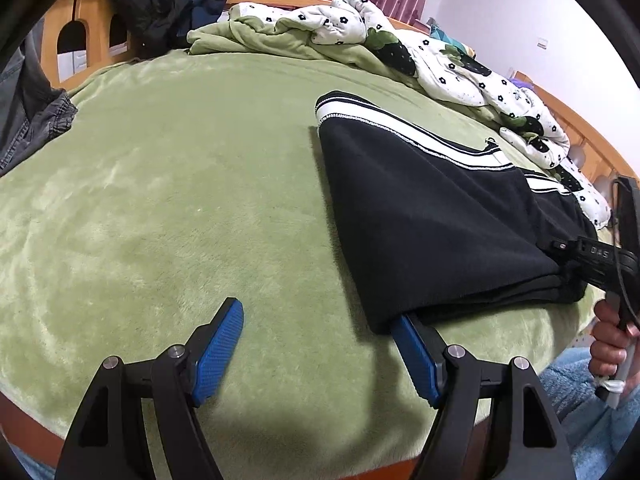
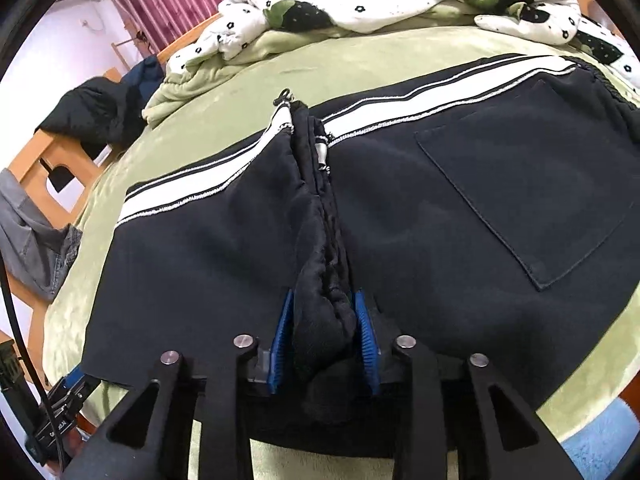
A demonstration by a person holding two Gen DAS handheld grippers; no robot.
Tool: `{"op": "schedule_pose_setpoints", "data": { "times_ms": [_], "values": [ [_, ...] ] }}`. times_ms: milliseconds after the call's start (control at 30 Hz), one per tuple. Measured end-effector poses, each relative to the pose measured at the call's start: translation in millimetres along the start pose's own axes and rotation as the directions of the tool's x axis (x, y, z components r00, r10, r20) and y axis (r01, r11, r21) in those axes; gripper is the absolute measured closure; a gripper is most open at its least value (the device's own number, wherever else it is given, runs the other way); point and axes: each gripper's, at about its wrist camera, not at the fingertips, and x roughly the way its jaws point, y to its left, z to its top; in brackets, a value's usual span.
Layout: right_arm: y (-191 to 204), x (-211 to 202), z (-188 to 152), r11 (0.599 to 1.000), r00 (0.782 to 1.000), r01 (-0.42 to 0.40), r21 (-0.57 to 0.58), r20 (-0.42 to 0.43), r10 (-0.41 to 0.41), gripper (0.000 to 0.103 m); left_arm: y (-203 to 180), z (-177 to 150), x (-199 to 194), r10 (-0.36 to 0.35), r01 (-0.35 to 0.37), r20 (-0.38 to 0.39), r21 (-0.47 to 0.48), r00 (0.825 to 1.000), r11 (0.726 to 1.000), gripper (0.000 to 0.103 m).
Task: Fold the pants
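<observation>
Pants: the black pants [image 2: 420, 208] lie folded on the green blanket [image 1: 180, 200] of the bed, toward the person's side, with a white side stripe [image 2: 420, 92] along the far edge and a patch pocket [image 2: 532, 184] facing up.
Fold: a bunched ridge of black fabric runs from the zip pull [image 2: 285, 96] at the far edge down the middle to the near edge.
Right gripper: the right gripper [image 2: 324, 340] sits at the near edge of the pants, its blue-padded jaws pinching the bunched ridge from both sides.
Left gripper: the left gripper [image 1: 320, 348] has its jaws spread wide over the blanket; one blue pad lies free on the blanket, the other touches or slips just under the near corner of the pants, and nothing is gripped.
Hand: a hand [image 1: 610, 340] holds the right gripper's handle at the bed's edge.
Background: a flower-print quilt [image 1: 400, 40] is heaped along the far side; grey clothing [image 1: 32, 120] lies at the left edge.
</observation>
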Motion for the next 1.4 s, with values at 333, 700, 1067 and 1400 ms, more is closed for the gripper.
{"op": "schedule_pose_setpoints", "data": {
  "times_ms": [333,700,1067,1400],
  "values": [
    [17.1,-0.9,2.2,0.987,0.995,0.098,-0.131,0.001,-0.099,0.066,-5.3,-1.9,-7.4,-0.007,0.009,-0.026,0.044,1.000,0.999,0.034],
    [3.8,-48.4,5.7,0.975,0.993,0.112,-0.194,0.044,-0.105,0.059,-30.5,41.7,-21.5,-0.061,0.060,0.018,0.033,0.998,0.998,0.032],
    [-105.5,-130.8,61.2,0.916,0.906,0.393,-0.079,0.207,-0.370,0.045,-42.8,31.9,22.3,-0.061,0.071,-0.119,0.082,0.991,0.994,0.031],
    [-246.3,-90.2,90.1,0.943,0.952,0.266,0.198,0.096,-0.289,0.044,-21.2,82.9,51.2,-0.122,0.112,-0.143,-0.076,0.982,0.991,0.032]
  ]
}}
